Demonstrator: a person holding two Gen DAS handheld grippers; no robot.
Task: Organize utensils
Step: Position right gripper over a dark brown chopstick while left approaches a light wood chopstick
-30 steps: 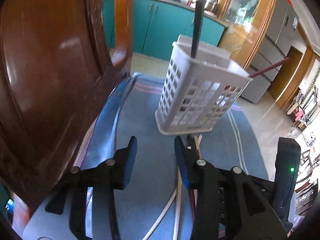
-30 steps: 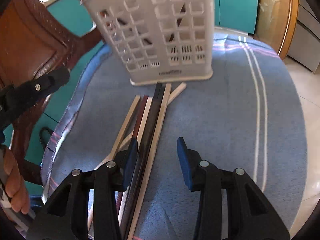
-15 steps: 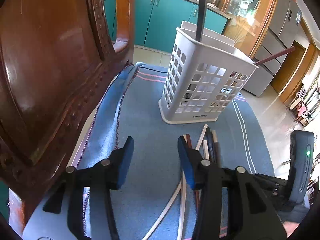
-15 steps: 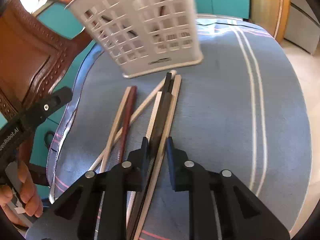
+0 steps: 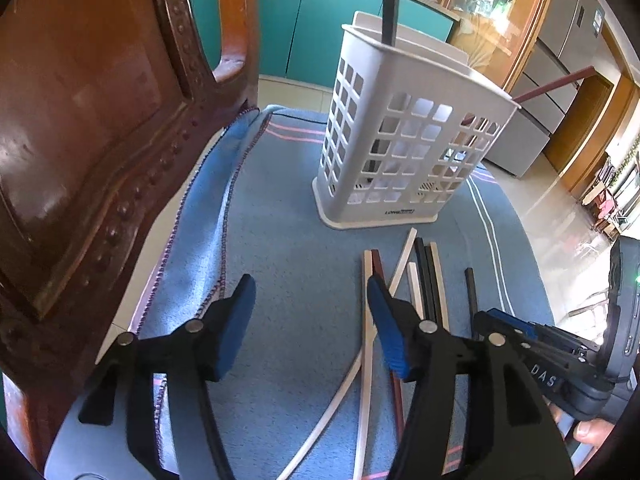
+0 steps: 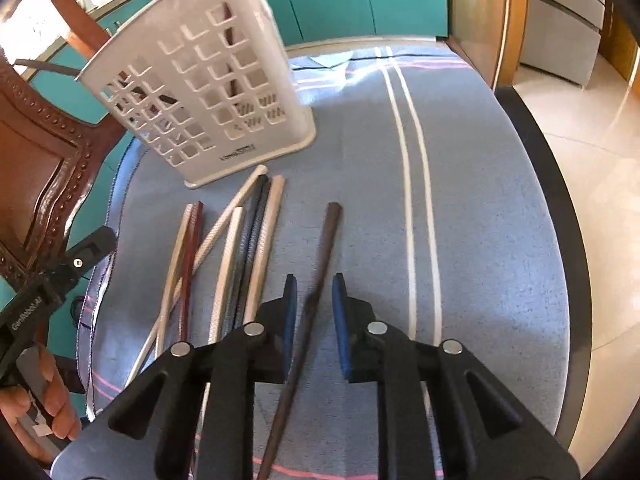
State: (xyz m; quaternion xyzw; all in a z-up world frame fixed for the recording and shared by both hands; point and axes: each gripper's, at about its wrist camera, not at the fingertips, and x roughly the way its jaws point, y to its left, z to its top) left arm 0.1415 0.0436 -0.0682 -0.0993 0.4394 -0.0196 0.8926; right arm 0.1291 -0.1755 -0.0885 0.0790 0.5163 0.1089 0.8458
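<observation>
1. The dark chopstick (image 6: 320, 264) lies apart from the loose bundle of chopsticks (image 6: 236, 248) on the blue cloth (image 6: 480, 240), its tip pointing toward the white slotted holder (image 6: 200, 92); a second ago it lay among the others, so one stick has been singled out, which I judge to be the start of a pick toward the holder.
2. The right gripper (image 6: 314, 300) straddles that stick; its jaws closed down and have just been opening again, and they now stand narrow, with the stick between the blue pads (image 6: 289, 308) but small gaps on both sides; motion blur makes contact hard to rule out, yet it looks like no firm grip.
3. The left gripper (image 5: 310, 312) has just been opening and stands moderately wide over bare cloth, nothing between its jaws; its right pad sits just beside the bundle's nearer ends.
4. The holder stands upright on the cloth beyond the bundle, already carrying a few sticks; a carved wooden chair (image 5: 100, 120) crowds the left side.
</observation>
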